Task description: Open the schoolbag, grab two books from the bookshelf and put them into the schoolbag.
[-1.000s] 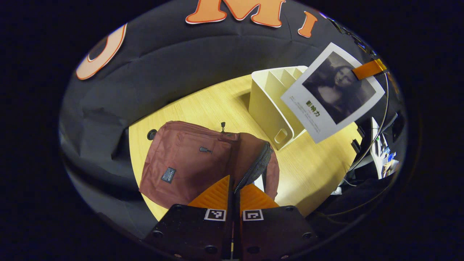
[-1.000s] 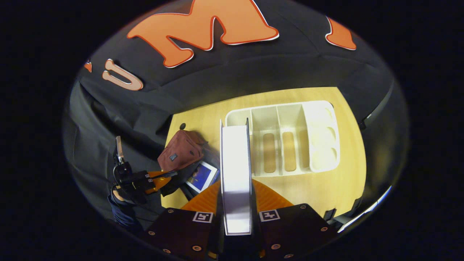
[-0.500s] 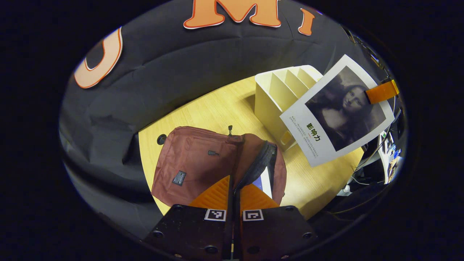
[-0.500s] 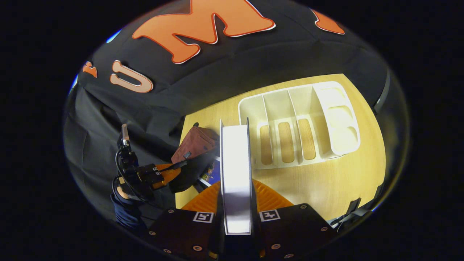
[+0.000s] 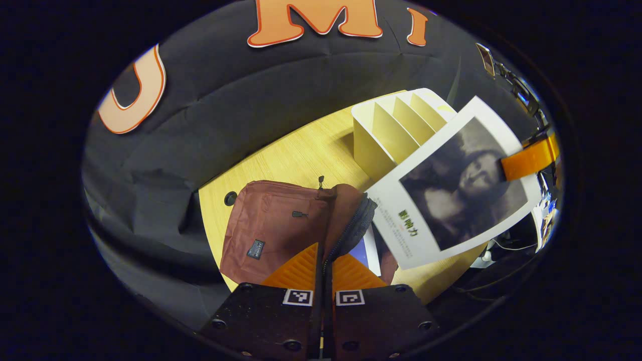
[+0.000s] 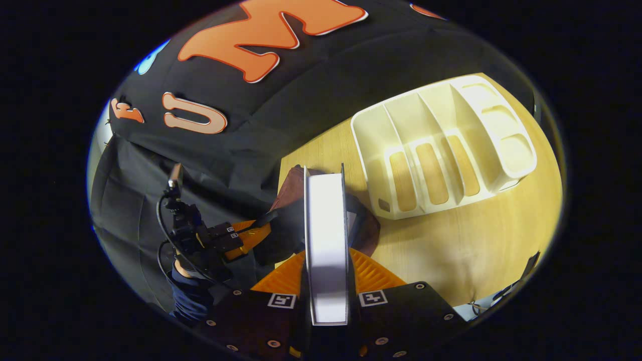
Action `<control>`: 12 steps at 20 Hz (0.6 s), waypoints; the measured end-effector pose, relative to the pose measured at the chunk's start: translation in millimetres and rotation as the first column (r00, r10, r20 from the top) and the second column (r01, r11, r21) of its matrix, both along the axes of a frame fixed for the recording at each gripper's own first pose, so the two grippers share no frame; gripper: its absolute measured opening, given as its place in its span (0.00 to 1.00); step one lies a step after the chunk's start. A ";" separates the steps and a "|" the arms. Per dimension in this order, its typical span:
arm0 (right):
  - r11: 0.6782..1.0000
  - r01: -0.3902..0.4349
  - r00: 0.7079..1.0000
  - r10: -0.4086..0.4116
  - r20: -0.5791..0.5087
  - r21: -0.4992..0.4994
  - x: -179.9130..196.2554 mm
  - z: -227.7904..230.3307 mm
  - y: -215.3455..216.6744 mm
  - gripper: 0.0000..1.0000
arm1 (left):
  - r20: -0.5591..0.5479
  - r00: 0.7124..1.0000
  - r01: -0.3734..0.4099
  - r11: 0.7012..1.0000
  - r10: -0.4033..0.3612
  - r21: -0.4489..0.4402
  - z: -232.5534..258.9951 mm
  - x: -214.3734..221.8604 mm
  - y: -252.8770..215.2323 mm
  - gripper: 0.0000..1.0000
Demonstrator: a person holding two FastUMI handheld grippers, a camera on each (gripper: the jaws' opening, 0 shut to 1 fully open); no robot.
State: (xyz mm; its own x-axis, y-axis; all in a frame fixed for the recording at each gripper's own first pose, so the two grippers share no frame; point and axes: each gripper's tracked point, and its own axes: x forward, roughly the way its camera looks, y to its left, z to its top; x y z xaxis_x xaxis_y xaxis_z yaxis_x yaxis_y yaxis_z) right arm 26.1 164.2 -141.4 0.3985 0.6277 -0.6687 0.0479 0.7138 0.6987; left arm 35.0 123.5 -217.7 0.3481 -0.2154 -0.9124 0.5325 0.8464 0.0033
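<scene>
**A:** So, biggest thing first: why's the worktop [image 6: 466,240] laid out like that, rack on one side and bag on the other?

**B:** Looks like it's so each hand gets its own job. The bookshelf [image 6: 441,150] sits on the far right of the worktop with its slots empty, and the schoolbag [image 5: 273,225] lies flat near the front-left edge, well apart from it. Short carry between the two.

**A:** And the bag's mouth is propped up?

**B:** Yeah, the left gripper [image 5: 323,263] has its jaws pressed together on the zipper edge of the flap, lifting it so the opening gapes toward the right. I'd guess that's purely to keep the soft fabric from flopping shut. You can see a blue-covered book [image 5: 365,249] already lying inside the opening.

**A:** So the second one's on the way?

**B:** Pretty much. The right gripper [image 6: 326,273] is pinching the second book [image 5: 454,200] by its edge, jaws on both covers, holding it in the air just beside and above the open mouth, cover tilted. From the right gripper view it's edge-on, right over the bag. Holding it by the edge leaves the far end free to slide in first, I reckon.

**A:** Risk?

**B:** Corner snagging the zipper [image 5: 353,228], probably.
</scene>
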 end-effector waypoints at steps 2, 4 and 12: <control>0.999 0.026 1.000 -0.027 0.015 0.028 1.9 -15.1 9.1 0.31 | 0.013 1.000 0.000 1.000 0.000 0.004 6.7 7.2 -0.4 0.02; 0.997 0.044 0.999 -0.045 0.008 0.070 0.3 -28.6 20.0 0.31 | 0.023 1.000 -0.004 1.000 0.004 -0.004 12.7 11.4 -1.4 0.02; 0.984 0.106 0.994 -0.104 -0.018 0.142 15.4 -67.2 64.2 0.30 | 0.050 0.998 0.027 1.000 -0.027 -0.013 23.3 15.2 -8.9 0.02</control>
State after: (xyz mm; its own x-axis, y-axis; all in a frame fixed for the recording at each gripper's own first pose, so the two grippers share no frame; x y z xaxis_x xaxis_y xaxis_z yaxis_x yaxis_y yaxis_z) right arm 41.4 228.4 -208.6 0.4610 0.6721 -0.5795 0.1249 0.5973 0.7922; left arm 50.2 114.6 -194.4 0.3871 -0.2379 -0.8908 0.5547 0.8319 0.0189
